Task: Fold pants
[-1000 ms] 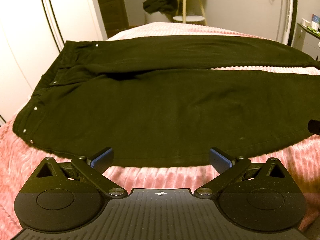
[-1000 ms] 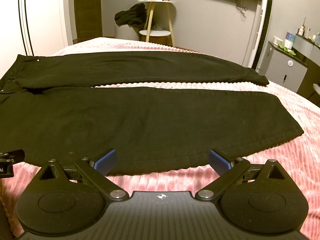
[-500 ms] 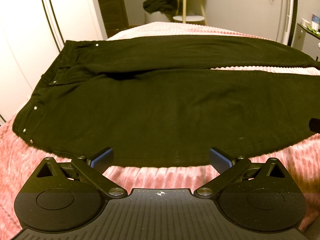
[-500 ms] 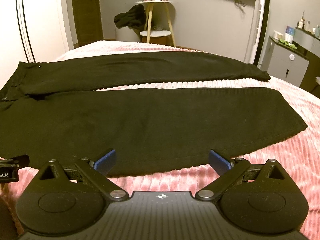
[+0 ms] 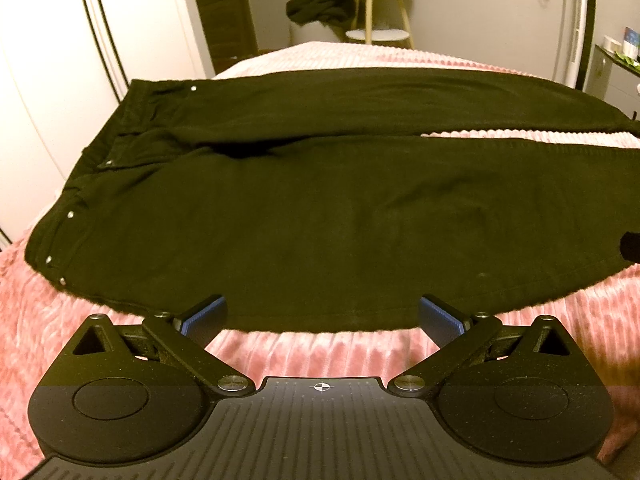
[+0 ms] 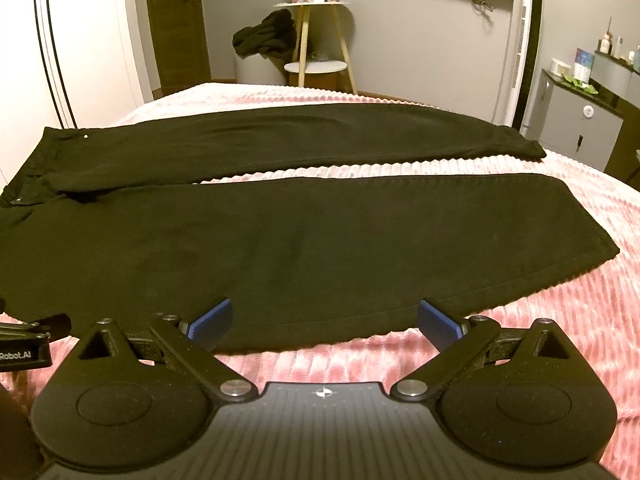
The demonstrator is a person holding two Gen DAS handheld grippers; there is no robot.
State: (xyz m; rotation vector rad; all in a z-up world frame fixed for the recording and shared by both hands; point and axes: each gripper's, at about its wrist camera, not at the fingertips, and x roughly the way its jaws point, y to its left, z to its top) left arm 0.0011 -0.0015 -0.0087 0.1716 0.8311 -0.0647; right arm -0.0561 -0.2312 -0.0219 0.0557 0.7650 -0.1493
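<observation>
Right wrist: black pants (image 6: 280,248) spread flat

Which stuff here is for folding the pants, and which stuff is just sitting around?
For the job:
black pants, spread flat on the pink bedspread
left gripper, open
right gripper, open

Just lying about:
dark clothes heap
small round side table
bottles on the counter

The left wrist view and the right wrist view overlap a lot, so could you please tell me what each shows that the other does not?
Only the left wrist view shows the near waistband rivets. Only the right shows both leg hems and the grey cabinet. Both show the black pants flat on the pink bedspread, with the left gripper and right gripper open.
</observation>
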